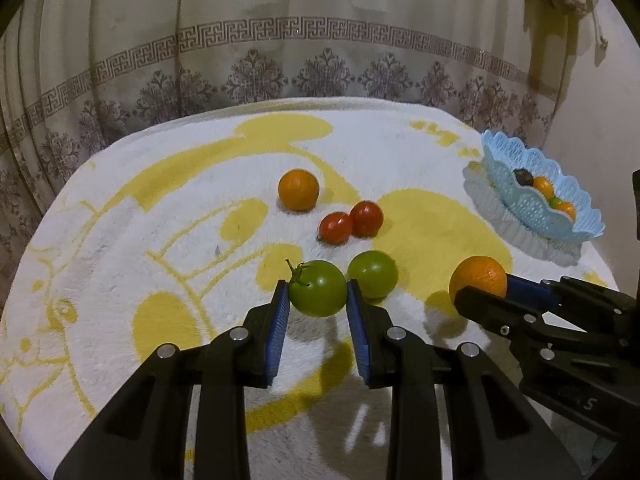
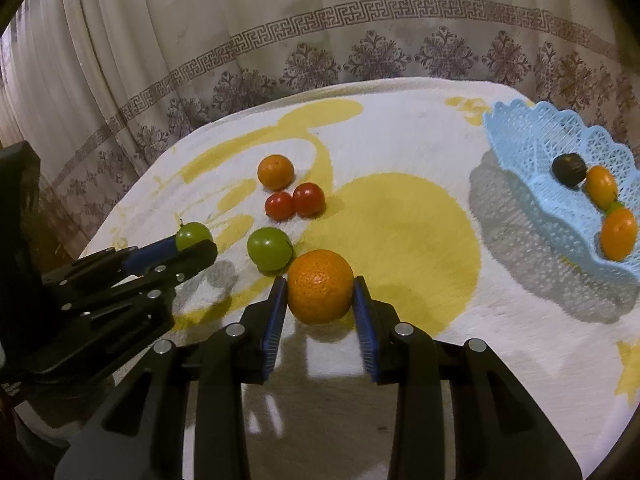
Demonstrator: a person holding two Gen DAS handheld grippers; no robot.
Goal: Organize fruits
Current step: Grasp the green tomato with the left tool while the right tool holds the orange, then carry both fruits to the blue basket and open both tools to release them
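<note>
Left claw (image 1: 318, 294) pinching green tomato (image 1: 317, 289), right claw (image 2: 320, 294) pinching orange (image 2: 320, 286); lift clear, then gently over to blue basket (image 2: 520, 152), upper right.

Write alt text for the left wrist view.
The left tongs grip a green tomato with a stem above a white and yellow cloth. To the right, the right tongs hold an orange; a blue basket sits beyond.

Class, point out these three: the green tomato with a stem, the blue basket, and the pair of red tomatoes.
green tomato with a stem (image 1: 318, 289), left wrist view, front skin.
blue basket (image 2: 516, 140), right wrist view, bare lattice wall.
pair of red tomatoes (image 1: 337, 228), left wrist view, nearer tomato's middle.
</note>
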